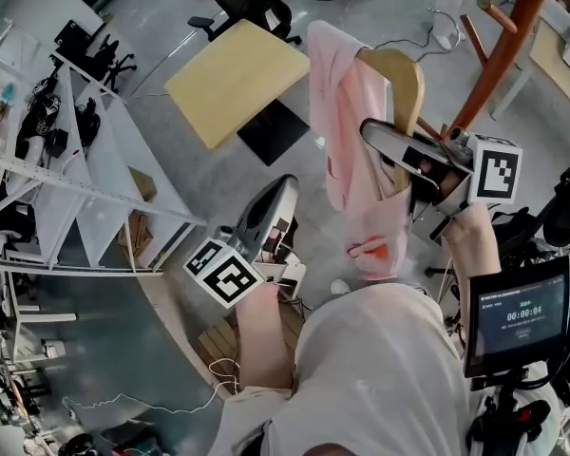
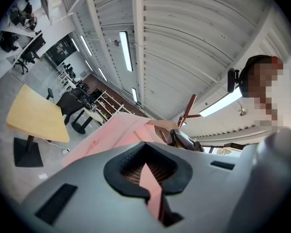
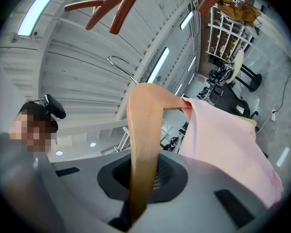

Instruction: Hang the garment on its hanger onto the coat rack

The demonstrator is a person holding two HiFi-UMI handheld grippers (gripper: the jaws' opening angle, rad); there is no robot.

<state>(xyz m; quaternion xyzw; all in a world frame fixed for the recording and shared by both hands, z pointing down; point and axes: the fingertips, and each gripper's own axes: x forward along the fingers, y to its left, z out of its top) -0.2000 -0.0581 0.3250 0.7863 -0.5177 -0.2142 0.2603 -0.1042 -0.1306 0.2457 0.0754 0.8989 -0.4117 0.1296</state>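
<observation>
A pink garment (image 1: 356,150) hangs on a wooden hanger (image 1: 404,79) with a metal hook (image 1: 444,27). My right gripper (image 1: 385,141) is shut on the hanger's wooden shoulder (image 3: 145,130), which runs up out of its jaws while the garment (image 3: 223,144) drapes to the right. The hook (image 3: 119,62) stands below the red-brown pegs (image 3: 121,4) of the coat rack (image 1: 494,55) and is apart from them. My left gripper (image 1: 283,188) sits lower left of the garment. A strip of the pink fabric (image 2: 153,188) is pinched between its jaws.
A yellow table (image 1: 233,79) and a black office chair (image 1: 252,3) stand on the floor beyond the garment. White shelving (image 1: 104,160) runs along the left. A tablet screen (image 1: 518,316) on a stand is at the lower right.
</observation>
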